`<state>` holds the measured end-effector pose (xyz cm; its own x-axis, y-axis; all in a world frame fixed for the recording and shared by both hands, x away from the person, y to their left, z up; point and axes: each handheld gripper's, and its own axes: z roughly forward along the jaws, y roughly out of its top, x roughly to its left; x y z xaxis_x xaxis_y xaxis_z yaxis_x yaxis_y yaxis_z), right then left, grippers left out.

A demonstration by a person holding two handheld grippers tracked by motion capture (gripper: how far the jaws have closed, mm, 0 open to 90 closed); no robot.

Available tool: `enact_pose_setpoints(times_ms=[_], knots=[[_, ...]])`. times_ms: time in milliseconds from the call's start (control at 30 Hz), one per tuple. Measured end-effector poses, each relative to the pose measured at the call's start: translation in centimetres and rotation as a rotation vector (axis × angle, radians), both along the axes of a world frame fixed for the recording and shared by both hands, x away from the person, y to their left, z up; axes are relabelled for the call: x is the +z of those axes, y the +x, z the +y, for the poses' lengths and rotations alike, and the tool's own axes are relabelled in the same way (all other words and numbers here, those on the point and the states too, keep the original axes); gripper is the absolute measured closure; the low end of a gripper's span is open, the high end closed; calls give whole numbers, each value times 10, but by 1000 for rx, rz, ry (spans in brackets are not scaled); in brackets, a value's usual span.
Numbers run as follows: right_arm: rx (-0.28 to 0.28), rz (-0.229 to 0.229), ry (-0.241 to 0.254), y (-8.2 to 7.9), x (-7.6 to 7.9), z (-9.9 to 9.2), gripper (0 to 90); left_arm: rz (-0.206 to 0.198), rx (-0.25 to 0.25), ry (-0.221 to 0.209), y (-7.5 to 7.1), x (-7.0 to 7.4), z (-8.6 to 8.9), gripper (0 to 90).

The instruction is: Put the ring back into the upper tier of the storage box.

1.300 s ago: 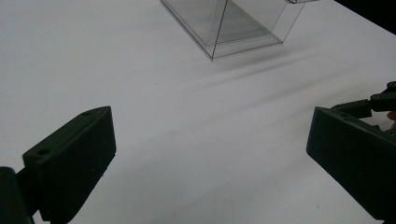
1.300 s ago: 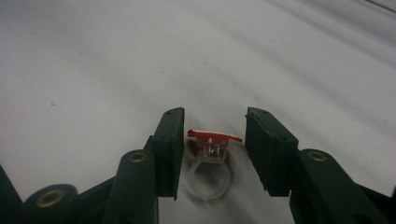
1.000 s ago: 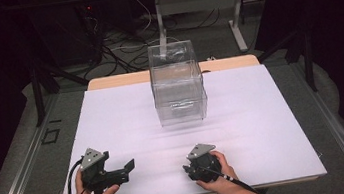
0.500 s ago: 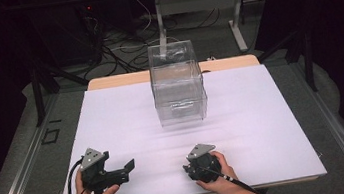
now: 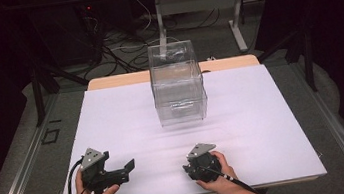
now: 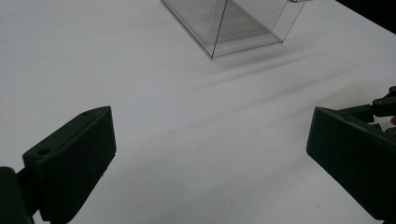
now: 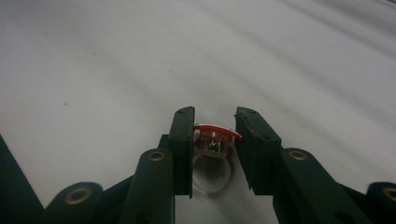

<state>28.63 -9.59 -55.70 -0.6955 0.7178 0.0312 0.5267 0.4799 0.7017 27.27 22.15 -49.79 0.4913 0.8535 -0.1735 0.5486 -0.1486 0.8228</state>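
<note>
Nothing has shifted since a moment ago: the right tool (image 7: pixel 214 140) stays clamped on a small ring (image 7: pixel 212 161), low over the tabletop (image 5: pixel 262 110); the left tool (image 6: pixel 210 154) gapes empty, the clear box (image 5: pixel 177 83) well ahead, likely the ring's destination

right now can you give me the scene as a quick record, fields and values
surface: white table cover
clear box: transparent stacked container standing upright near the far middle of the cover
left gripper: jaws wide apart, nothing between them, near the front left edge
right gripper: jaws closed on a small ring
small ring: clear band with a red top, held between the right jaws
hands: one hand on each gripper, coming in from the near edge
contact with box: none, both grippers apart from it
</note>
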Motion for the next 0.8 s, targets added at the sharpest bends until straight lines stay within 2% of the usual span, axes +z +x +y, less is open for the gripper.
enact_pose_setpoints(times_ms=[67,167,200,233,267,300,367,467,500,600,633,667,733,767,800], knots=[[-1,1,1,0,0,0,680,0,0,0,0,0,0,17],[7,-20,17,1,1,0,680,0,0,0,0,0,0,17],[7,-20,17,1,1,0,680,0,0,0,0,0,0,17],[-4,2,16,0,2,0,680,1,0,0,0,0,0,17],[-2,-10,31,1,2,0,680,1,0,1,0,0,0,17],[3,-5,26,1,3,-1,680,1,-1,1,0,0,0,17],[-16,-7,48,1,5,-1,681,1,-1,0,1,-1,0,17],[-13,-6,44,1,8,-2,681,-1,0,-1,1,-1,0,17],[-17,-17,63,2,10,-3,681,3,-2,1,1,-1,0,17],[-31,-17,68,2,13,-3,681,3,-1,1,1,-1,0,17],[-31,-30,69,3,16,-5,681,3,-1,1,1,-1,0,17],[-50,-26,79,3,17,-5,681,2,-1,1,1,-1,0,17],[-51,-15,71,3,20,-7,681,3,-1,2,1,-1,0,17],[-58,-35,85,4,21,-8,681,3,-1,1,1,-1,0,17],[-62,-29,88,5,22,-9,681,3,-1,1,1,-1,0,17]])
